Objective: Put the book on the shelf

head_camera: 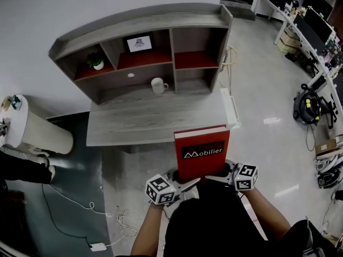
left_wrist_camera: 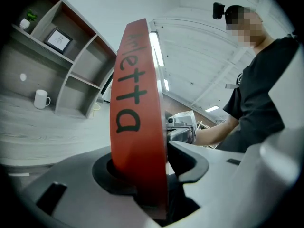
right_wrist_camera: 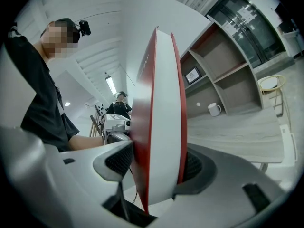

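A red hardcover book [head_camera: 202,151] with white lettering stands upright in front of me, above the floor just short of the desk. My left gripper [head_camera: 185,183] holds its lower left corner and my right gripper [head_camera: 217,176] its lower right corner. In the left gripper view the red spine [left_wrist_camera: 135,103] with black letters sits between the jaws, and the left gripper [left_wrist_camera: 142,165] is shut on it. The right gripper view shows the white page edge [right_wrist_camera: 164,103] clamped in the right gripper [right_wrist_camera: 159,163]. The grey wooden shelf unit [head_camera: 144,23] stands at the back of the desk.
The shelf holds a small plant [head_camera: 97,62], a framed picture [head_camera: 139,43] and, below, a white mug [head_camera: 157,85]. The grey desk top [head_camera: 128,125] lies before it. A white cylinder [head_camera: 37,130] stands at the left, cables [head_camera: 96,245] trail on the floor, and workstations [head_camera: 311,20] stand at the right.
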Demonstrator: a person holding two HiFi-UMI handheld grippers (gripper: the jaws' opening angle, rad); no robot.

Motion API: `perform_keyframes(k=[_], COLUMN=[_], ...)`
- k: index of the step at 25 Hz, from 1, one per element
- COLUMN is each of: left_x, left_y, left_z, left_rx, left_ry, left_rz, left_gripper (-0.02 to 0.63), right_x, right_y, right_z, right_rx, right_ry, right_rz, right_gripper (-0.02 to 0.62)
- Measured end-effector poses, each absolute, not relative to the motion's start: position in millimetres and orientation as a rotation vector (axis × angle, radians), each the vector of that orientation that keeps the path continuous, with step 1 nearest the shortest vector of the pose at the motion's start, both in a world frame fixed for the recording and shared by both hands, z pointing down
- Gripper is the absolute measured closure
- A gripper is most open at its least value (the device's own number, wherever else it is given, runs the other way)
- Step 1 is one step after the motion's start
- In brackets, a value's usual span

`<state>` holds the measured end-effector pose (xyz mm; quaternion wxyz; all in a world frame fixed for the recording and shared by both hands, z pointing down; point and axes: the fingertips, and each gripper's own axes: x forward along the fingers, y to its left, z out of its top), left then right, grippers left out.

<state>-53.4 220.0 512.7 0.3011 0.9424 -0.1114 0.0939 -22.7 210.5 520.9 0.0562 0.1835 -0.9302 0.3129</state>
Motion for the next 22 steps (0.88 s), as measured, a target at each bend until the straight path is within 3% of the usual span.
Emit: perform_keyframes(k=[12,22], left_x=[-16.9,19.8], left_y=[92.1,-13.6], left_z=[533.0,575.1], left_rx=[2.466,2.415], left_ry=[-0.318,-0.424], left_rz=[0.363,0.519], left_gripper=[0.393,0.324], right_x=[14.2,59.4], right_y=[82.5,-14.3], right_z=[538.2,572.1], right_rx=[0.546,0.498], right_ry=[-2.821,-2.779], right_rz=[0.921,0.891], right_gripper=[0.325,0.353])
